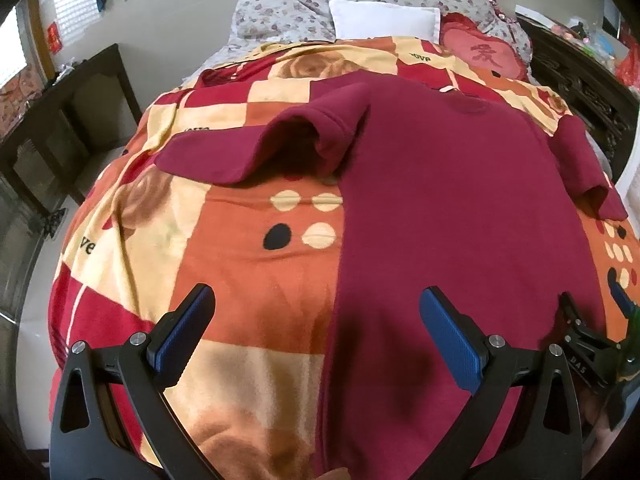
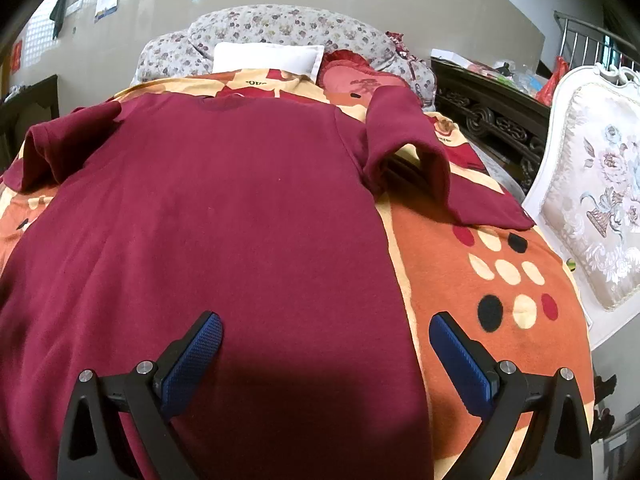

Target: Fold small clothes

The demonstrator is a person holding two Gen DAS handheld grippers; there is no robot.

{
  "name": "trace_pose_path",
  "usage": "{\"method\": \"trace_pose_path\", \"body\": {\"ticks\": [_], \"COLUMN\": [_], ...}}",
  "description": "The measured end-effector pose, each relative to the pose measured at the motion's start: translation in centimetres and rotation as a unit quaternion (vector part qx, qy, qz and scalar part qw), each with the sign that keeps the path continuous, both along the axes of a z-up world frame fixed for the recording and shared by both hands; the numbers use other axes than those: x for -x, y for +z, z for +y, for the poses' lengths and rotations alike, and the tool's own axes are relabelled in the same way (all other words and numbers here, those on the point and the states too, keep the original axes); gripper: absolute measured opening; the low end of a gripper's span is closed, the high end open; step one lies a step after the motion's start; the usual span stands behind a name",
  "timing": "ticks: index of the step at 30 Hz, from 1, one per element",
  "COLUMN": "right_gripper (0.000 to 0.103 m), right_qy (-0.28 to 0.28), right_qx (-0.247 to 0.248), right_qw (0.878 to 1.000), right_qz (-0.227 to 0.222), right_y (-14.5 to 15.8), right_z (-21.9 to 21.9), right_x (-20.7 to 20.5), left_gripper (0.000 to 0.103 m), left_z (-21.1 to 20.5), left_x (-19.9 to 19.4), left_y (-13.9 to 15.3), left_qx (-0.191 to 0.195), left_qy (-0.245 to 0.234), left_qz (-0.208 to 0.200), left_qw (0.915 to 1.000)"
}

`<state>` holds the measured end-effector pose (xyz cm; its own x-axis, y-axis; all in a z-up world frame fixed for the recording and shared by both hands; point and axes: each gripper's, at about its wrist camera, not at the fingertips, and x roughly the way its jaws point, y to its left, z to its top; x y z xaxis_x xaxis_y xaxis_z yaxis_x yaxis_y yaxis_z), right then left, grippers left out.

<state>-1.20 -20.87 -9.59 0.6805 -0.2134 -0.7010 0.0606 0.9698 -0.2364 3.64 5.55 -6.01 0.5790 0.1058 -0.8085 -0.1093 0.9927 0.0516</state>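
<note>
Maroon shirt (image 2: 240,208) lies flat on bed blanket (image 1: 248,280). We see left hand-held gripper (image 1: 316,320) and right hand-held gripper (image 2: 326,340) both released, straddling side hems. Risk: soft blanket pinched with hem; rumpled sleeves (image 1: 256,148) folding crooked.

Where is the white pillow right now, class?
The white pillow lies at the far head of the bed in both views, against the floral bedding, with the red heart cushion to its right and the maroon shirt nearer.
</note>
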Motion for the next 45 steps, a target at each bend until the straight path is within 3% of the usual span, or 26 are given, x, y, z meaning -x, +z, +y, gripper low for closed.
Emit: {"method": "trace_pose_path", "body": {"ticks": [10, 21, 36, 45], "right_gripper": [0.103, 0.103, 0.103, 0.103], "right_qy": [0.0, 0.0, 0.001, 0.001], "right_qx": [0.0, 0.001, 0.002, 0.003], "right_qw": [1.0, 1.0, 1.0, 1.0], "right_qz": [0.001, 0.001, 0.001, 0.002], "right_y": [0.0, -0.1, -0.1, -0.1], "right_z": [0.0, 0.0, 0.1, 0.0], "right_x": [0.0, 0.0, -0.1, -0.1], "left_gripper": [0.103, 0.103, 0.103, 0.103], "left_z": [-0.1, 0.6, 0.9, 0.6], "left_x": [0.1, -0.2, -0.3, -0.5], "left_y": [0.3, 0.3, -0.3, -0.8], "left_qx": [-0.007, -0.006, 0.025, 0.009], "left_qy": [-0.004, 0.027, 0.014, 0.008], "left_qz": [-0.009, -0.012, 0.009, 0.015], "left_qw": [0.9999, 0.9995, 0.9996, 0.9998]}}
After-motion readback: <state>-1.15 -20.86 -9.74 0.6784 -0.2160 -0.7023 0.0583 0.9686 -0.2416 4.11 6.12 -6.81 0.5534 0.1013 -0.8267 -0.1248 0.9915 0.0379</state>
